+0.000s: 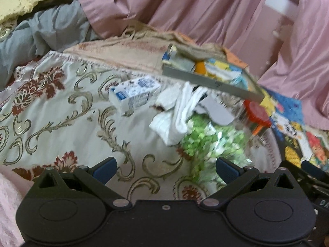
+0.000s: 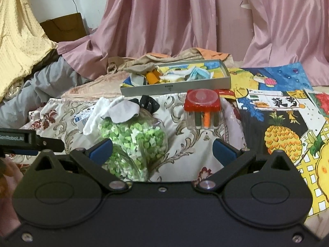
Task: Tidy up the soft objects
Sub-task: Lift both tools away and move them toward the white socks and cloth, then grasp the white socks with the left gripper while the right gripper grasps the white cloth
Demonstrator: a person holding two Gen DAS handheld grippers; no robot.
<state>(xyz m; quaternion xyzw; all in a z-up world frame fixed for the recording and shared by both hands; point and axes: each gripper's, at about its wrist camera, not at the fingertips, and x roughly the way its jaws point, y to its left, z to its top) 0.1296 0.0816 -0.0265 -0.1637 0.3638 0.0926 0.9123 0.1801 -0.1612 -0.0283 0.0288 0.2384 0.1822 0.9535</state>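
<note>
Left wrist view: left gripper [image 1: 165, 169] spread wide, nothing held. Right gripper [image 2: 162, 151] likewise wide, empty. White sock [image 2: 96, 113] draped over green-filled jar [image 2: 133, 140], in front of grey tray [image 2: 176, 86], on floral cloth [image 1: 61, 111].

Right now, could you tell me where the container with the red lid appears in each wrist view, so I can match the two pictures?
Left wrist: the container with the red lid sits right of centre, blurred, just below the grey tray's near corner.
Right wrist: it stands upright, centre-right, in front of the tray.
Shared landmark: the bag of green pieces, to its left in both views.
</note>
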